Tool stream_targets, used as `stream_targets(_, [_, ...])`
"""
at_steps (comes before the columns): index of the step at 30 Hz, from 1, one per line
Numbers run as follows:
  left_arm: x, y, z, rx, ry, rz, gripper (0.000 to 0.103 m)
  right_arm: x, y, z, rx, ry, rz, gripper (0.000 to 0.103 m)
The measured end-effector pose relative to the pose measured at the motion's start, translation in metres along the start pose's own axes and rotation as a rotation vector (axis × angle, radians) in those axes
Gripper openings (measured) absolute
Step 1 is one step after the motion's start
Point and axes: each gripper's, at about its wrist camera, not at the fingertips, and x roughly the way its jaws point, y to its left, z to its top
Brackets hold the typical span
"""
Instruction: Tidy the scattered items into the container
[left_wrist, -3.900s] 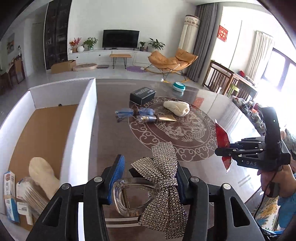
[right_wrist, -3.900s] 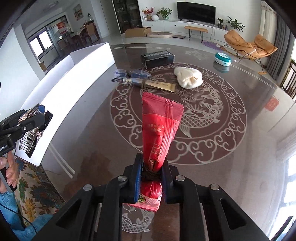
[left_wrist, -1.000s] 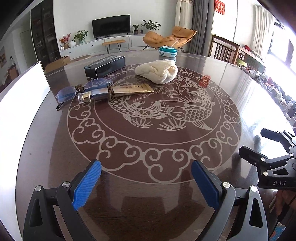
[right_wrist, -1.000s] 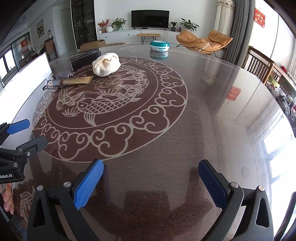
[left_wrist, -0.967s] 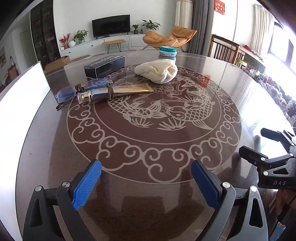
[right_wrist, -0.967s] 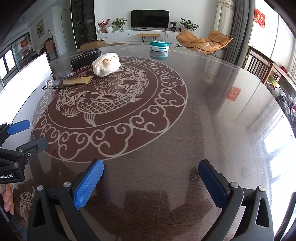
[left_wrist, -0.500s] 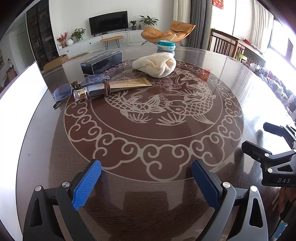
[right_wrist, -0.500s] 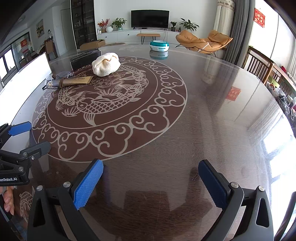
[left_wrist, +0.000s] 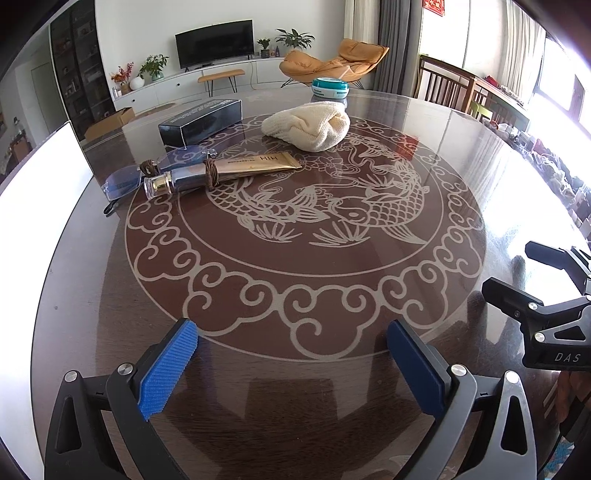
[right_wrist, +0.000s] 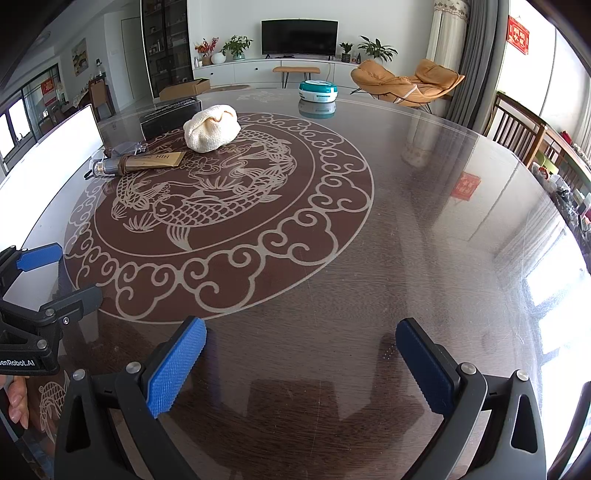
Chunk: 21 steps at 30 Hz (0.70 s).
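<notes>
scattered items lie bunched on the far left part of the round table (left_wrist: 461, 155): a gold tube (left_wrist: 221, 170) with its clear cap pointing left, a pair of blue glasses (left_wrist: 155, 170) touching it on the far side, a black box (left_wrist: 201, 122) behind them, a cream cloth bundle (left_wrist: 308, 125) to the right, and a teal round tin (left_wrist: 330, 86) furthest away. the container (left_wrist: 40, 173) shows only as a white wall along the table's left edge. the left gripper (left_wrist: 291, 363) hovers over the near rim with its jaws spread wide and nothing between them; the right gripper (right_wrist: 301, 363) is likewise wide apart and empty, further to the right. judging by the views, the tube lies ahead and left of both, its long axis running roughly left to right, crosswise to the left gripper's approach, and the left gripper looks nearer to it and to the container, so it seems the better placed for the next pick.
</notes>
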Motion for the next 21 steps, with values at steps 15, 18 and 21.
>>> stream_targets(15, [0.000,0.000,-0.001,0.006,0.002,-0.008,0.103,0.000,0.000,0.000,0.000,0.000,0.000,0.103])
stream_targets(18, [0.003,0.005,0.002,0.037,0.008,-0.025,0.103,0.000,0.000,0.000,0.000,0.000,0.000,0.103])
stream_targets(21, [0.005,0.021,0.015,0.063,0.000,0.028,0.103,0.000,0.000,0.000,0.001,0.000,0.000,0.103])
